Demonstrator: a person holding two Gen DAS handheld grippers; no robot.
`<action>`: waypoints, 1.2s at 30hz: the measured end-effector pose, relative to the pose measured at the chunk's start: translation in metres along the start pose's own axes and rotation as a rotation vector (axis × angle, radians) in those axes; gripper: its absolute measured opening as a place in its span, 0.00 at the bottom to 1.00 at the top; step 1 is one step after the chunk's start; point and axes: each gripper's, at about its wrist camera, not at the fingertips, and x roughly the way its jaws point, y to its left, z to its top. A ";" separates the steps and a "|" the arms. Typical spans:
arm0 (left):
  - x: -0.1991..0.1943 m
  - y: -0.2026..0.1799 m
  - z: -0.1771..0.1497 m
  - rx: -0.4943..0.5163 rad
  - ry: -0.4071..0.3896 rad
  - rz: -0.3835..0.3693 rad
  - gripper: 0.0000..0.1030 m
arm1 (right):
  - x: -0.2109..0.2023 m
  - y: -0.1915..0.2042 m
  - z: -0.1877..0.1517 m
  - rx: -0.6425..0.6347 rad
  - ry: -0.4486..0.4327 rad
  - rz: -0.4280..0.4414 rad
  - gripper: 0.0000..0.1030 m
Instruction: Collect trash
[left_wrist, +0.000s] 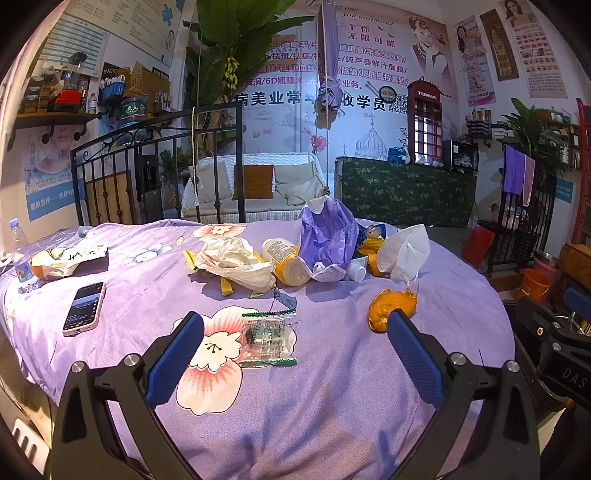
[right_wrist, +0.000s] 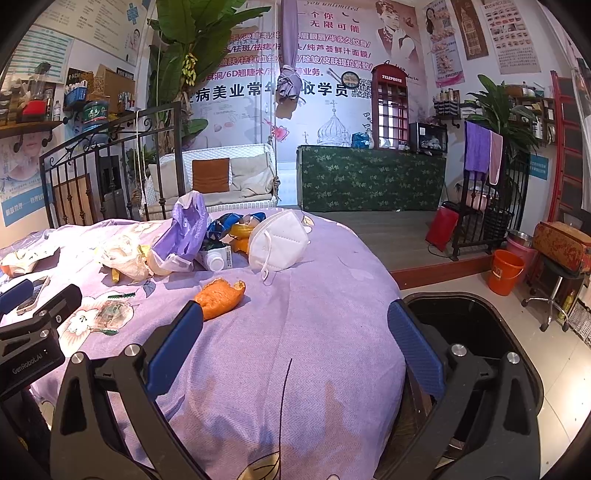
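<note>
Trash lies on a purple flowered bedspread (left_wrist: 314, 406). A clear green-edged wrapper (left_wrist: 269, 339) lies just ahead of my open, empty left gripper (left_wrist: 295, 334). An orange peel (left_wrist: 391, 308) sits by its right finger and also shows in the right wrist view (right_wrist: 219, 295), just beyond the left finger of my open, empty right gripper (right_wrist: 295, 332). Farther back are a white face mask (right_wrist: 277, 240), a purple plastic bag (left_wrist: 325, 236), an orange bottle (left_wrist: 286, 260), a crumpled white bag (left_wrist: 236, 262) and a small white bottle (right_wrist: 216, 258).
A black bin (right_wrist: 469, 332) stands on the floor right of the bed. A phone (left_wrist: 84, 308), a water bottle (left_wrist: 20, 254) and a snack bag (left_wrist: 66, 256) lie at the left. An iron bed frame (left_wrist: 147, 162) stands behind. An orange bucket (right_wrist: 504, 271) is on the floor.
</note>
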 end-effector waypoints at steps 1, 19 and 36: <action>0.000 0.000 0.000 -0.001 0.000 0.000 0.95 | 0.000 0.000 0.000 -0.001 0.000 -0.001 0.96; 0.002 -0.001 -0.004 0.010 0.015 0.008 0.95 | 0.005 0.001 -0.002 -0.004 0.012 -0.001 0.96; 0.070 0.053 -0.031 -0.133 0.343 -0.006 0.95 | 0.087 0.023 -0.017 -0.095 0.325 0.077 0.96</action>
